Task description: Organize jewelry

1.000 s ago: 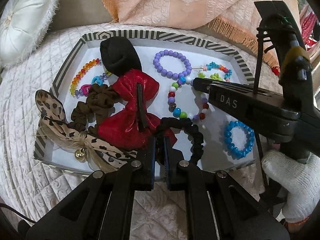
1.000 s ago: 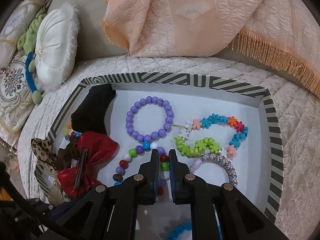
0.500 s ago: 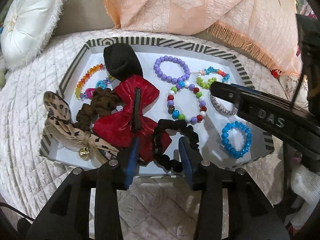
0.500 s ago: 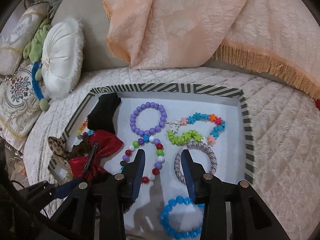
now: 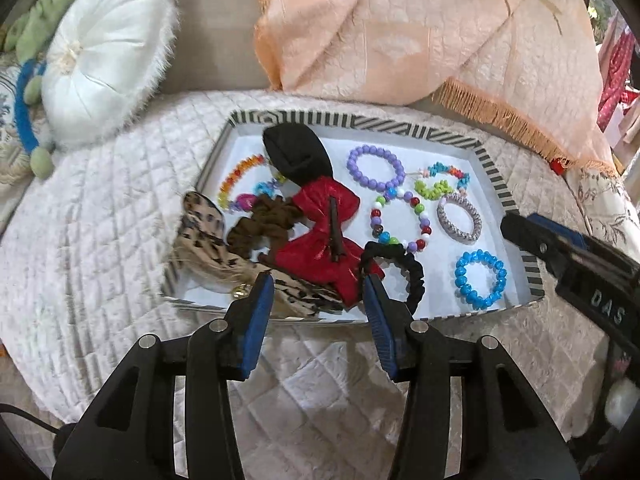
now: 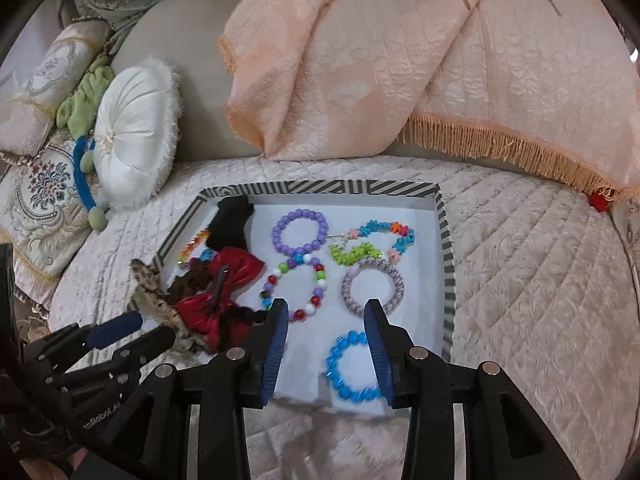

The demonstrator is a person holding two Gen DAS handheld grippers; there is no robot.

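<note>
A striped-rim tray [image 5: 360, 122] on the quilted bed holds the jewelry. On its left lie a red bow [image 5: 324, 236], a brown scrunchie [image 5: 264, 224], a leopard bow [image 5: 204, 224] and a black scrunchie [image 5: 400, 268]. On its right lie a purple bracelet [image 6: 300, 232], a multicolour bead bracelet [image 6: 296, 288], a grey woven bracelet [image 6: 372, 290] and a blue bracelet [image 6: 352, 364]. My left gripper [image 5: 318, 284] hovers above the tray's near edge, its jaws opening with nothing between them. My right gripper [image 6: 327, 306] is open and empty above the blue bracelet.
A round white cushion [image 5: 100, 52] lies to the tray's far left. A peach fringed blanket [image 6: 400, 60] is draped behind the tray. Patterned pillows [image 6: 40, 184] are stacked at the left. Quilted bedspread [image 6: 540, 280] surrounds the tray on all sides.
Both grippers went from shut to open. Both drew back and up from the tray, so it looks smaller and farther. The jewelry has not moved.
</note>
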